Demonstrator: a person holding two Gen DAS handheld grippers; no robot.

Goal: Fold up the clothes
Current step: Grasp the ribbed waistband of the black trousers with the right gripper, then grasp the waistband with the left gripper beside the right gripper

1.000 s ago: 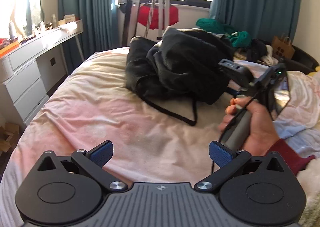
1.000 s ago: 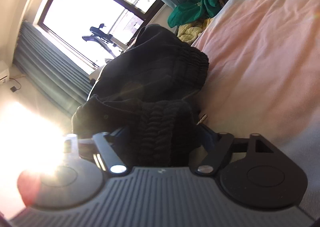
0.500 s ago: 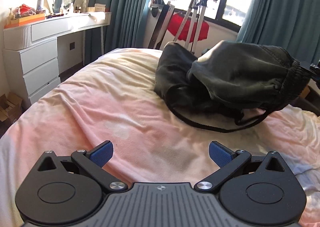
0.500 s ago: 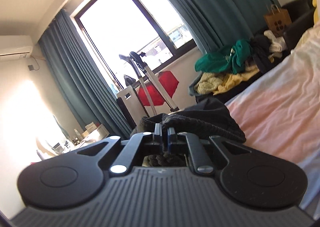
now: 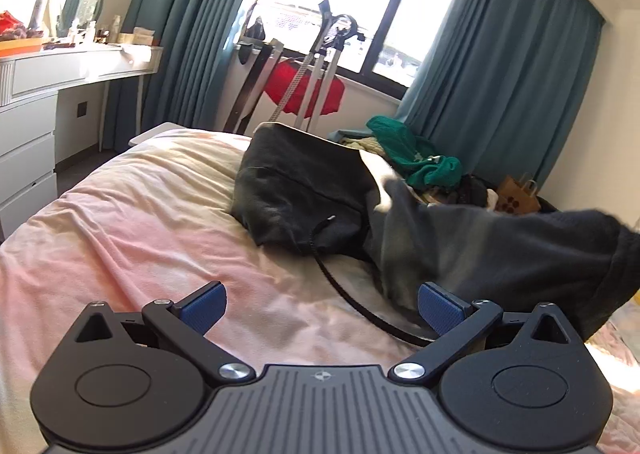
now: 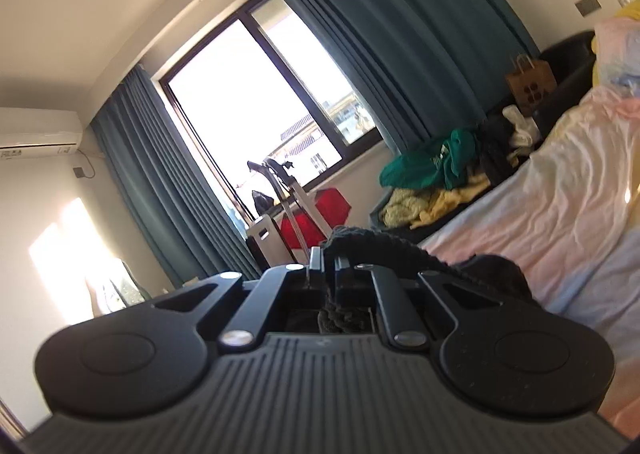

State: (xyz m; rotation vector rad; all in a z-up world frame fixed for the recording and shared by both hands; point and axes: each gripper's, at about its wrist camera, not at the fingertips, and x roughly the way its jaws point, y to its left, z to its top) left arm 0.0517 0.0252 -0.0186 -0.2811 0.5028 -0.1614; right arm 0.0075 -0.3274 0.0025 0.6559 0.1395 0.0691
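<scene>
Dark trousers (image 5: 460, 238) sprawl across the bed (image 5: 132, 222) beyond the wide-open left gripper (image 5: 322, 308), while only the right gripper (image 6: 329, 268)'s view shows it pinching their waistband (image 6: 380, 244).

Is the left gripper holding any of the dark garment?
No, the left gripper is wide open above the bedsheet, nothing between its blue pads.

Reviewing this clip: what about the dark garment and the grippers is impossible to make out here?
- Dark garment, left wrist view: the pulled part at right is motion-blurred and cut off by the frame edge, so its type is unclear.
- Right gripper, right wrist view: clamped fabric hides its pads; the gripper body blocks the rest of the garment.
- Right gripper is outside the left wrist view; left gripper is outside the right's.
</scene>
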